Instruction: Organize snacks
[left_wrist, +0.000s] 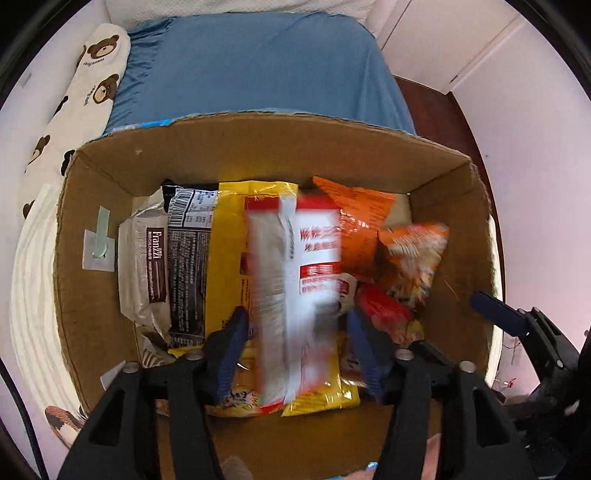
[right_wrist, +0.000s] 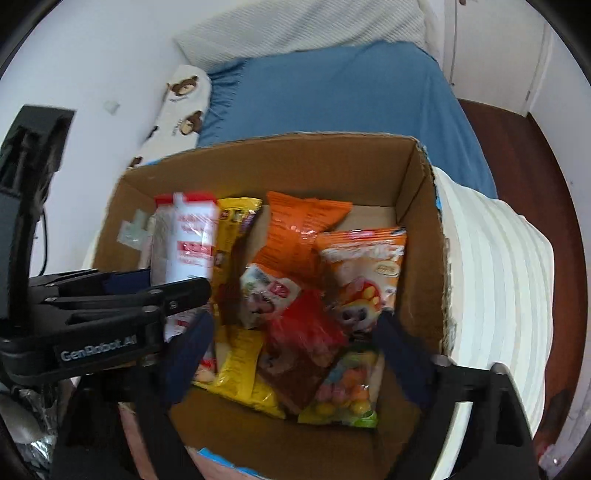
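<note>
An open cardboard box (left_wrist: 258, 147) (right_wrist: 295, 162) holds several snack packets. My left gripper (left_wrist: 299, 350) hangs over it, jaws apart. A blurred red-and-white packet (left_wrist: 295, 266) stands upright between its blue fingers (left_wrist: 232, 350), and the pads do not press on it. Under it lie a yellow packet (left_wrist: 229, 229), a black packet (left_wrist: 188, 266) and a Franzzi packet (left_wrist: 144, 266). My right gripper (right_wrist: 295, 354) is open and empty above a red packet (right_wrist: 306, 325), orange bags (right_wrist: 303, 225) and a colourful candy bag (right_wrist: 343, 391). The left gripper (right_wrist: 110, 295) shows at the left of the right wrist view.
The box sits at the foot of a bed with a blue sheet (left_wrist: 258, 66). A bear-print pillow (left_wrist: 85, 92) lies along the left, a white striped cloth (right_wrist: 491, 277) drapes beside the box's right wall, and dark wood floor (right_wrist: 517, 147) runs further right.
</note>
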